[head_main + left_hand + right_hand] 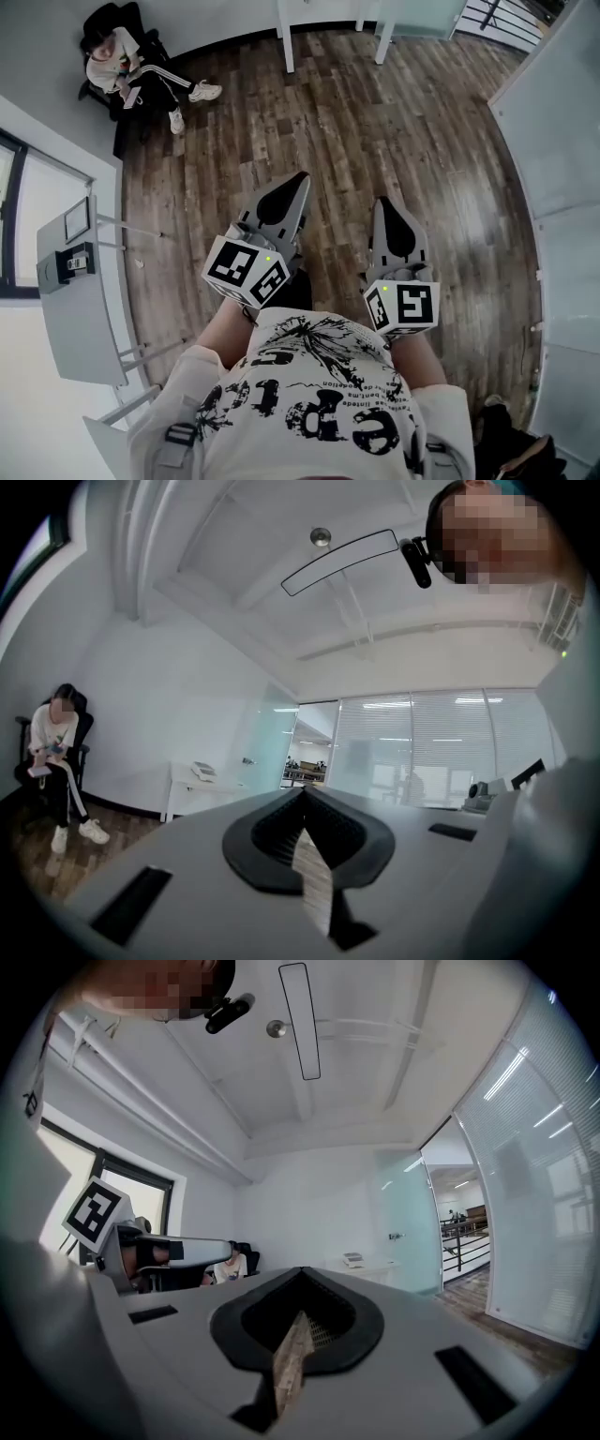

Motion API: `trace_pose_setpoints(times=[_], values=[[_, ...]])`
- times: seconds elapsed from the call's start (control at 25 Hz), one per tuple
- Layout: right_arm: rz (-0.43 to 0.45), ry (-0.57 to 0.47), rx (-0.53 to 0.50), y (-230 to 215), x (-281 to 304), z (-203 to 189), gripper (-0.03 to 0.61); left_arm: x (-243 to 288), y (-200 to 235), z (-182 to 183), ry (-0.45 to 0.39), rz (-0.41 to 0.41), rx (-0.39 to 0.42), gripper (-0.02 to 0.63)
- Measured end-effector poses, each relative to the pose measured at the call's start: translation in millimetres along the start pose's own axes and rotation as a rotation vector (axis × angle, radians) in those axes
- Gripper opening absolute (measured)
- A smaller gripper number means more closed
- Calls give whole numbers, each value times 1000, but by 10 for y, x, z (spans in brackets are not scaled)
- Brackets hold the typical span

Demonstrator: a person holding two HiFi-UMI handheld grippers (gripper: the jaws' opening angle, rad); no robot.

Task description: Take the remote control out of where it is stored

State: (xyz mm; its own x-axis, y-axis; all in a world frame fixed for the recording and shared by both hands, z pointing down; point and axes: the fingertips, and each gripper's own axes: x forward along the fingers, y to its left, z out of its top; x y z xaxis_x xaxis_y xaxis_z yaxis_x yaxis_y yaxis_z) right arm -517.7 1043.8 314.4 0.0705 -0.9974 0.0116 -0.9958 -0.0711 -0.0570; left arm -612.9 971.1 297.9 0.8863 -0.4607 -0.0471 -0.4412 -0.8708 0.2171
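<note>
Can't spot the remote control in any of my views, so no idea where it's sitting. My left grey-and-black tongs (300, 178) are fully closed, black tips meeting in a point with nothing between them. Same story for my right grey-and-black tongs (382, 201): pinched together and empty. Both stick out level in front of me, side by side but apart, each with its black-and-white marker cube (246, 270) by my hand.

Under them is just brown wood plank floor (375, 122). Off to my left stands a grey slanted panel on white legs (80, 319) with a small black device (73, 262) on it. A person in a white top sits in a black chair (122, 61) in the far corner.

The left gripper view shows a white counter (202, 785) against the wall with a small white device on top, and beyond it a glass wall with blinds (422, 742).
</note>
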Motion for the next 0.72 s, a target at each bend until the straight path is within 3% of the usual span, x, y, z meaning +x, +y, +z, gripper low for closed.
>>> trace_pose_setpoints(times=[0.36,0.72], values=[[-95,-11,-26,202,1410,181,-5,707,1268,383,17,-95,35,8],[-125,2,-11,269,2480,115,-6,1119,2258,545,21,-99,22,8]])
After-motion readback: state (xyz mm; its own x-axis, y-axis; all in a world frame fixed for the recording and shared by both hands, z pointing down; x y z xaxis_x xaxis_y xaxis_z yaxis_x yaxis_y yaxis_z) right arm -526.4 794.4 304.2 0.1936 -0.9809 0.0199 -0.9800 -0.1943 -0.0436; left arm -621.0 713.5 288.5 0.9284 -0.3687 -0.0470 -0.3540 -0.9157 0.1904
